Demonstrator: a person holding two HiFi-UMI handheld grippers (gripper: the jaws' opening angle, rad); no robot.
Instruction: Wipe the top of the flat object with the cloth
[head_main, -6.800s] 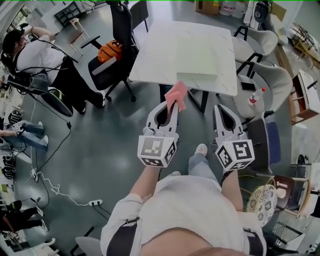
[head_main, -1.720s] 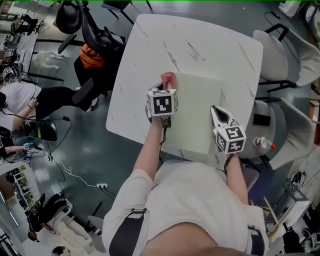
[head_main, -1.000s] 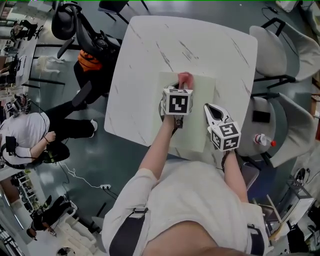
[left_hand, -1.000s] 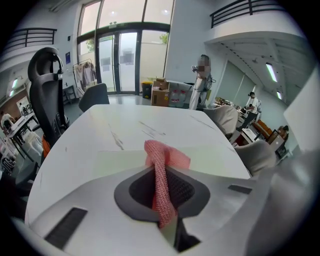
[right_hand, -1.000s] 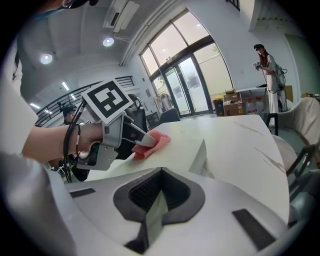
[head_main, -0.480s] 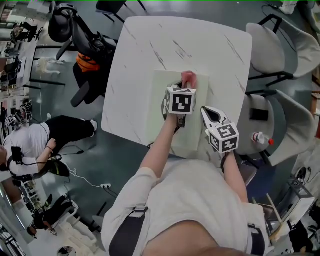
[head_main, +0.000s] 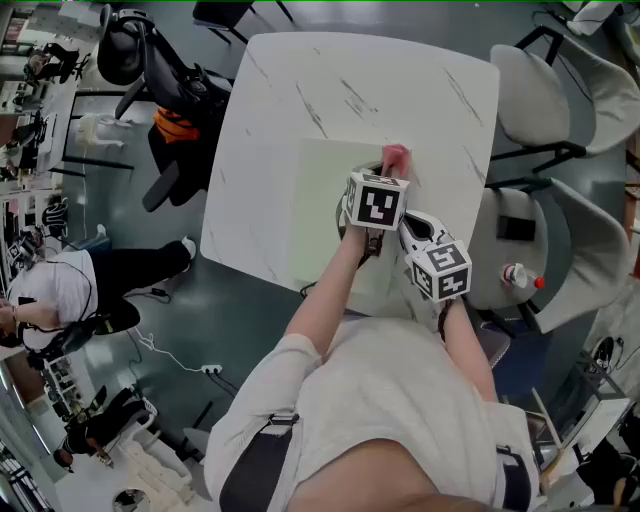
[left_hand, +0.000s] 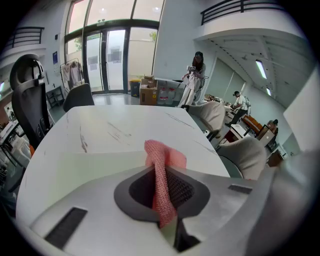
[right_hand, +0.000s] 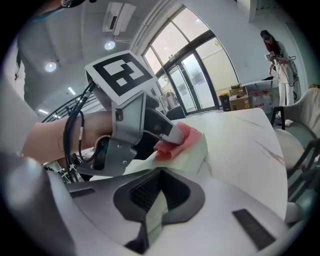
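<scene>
A pale green flat board (head_main: 322, 205) lies on the white marble table (head_main: 290, 90). My left gripper (head_main: 389, 172) is shut on a pink cloth (head_main: 396, 157) and presses it onto the board's far right corner. In the left gripper view the cloth (left_hand: 161, 175) runs up between the jaws, with the board (left_hand: 85, 165) beyond. My right gripper (head_main: 409, 224) sits at the board's near right edge. In the right gripper view a strip of the board's edge (right_hand: 156, 200) is pinched between its jaws, and the left gripper (right_hand: 172, 135) holds the cloth (right_hand: 186, 137) ahead.
A black office chair (head_main: 165, 75) with an orange thing on it stands left of the table. Pale chairs (head_main: 560, 95) and a red-capped bottle (head_main: 522, 275) are to the right. A seated person (head_main: 60, 300) is at far left. A person (left_hand: 192, 75) stands far off.
The left gripper has slid the cloth rightward along the board's far edge, from its left corner to its right corner. The right gripper has stayed at the near right edge.
</scene>
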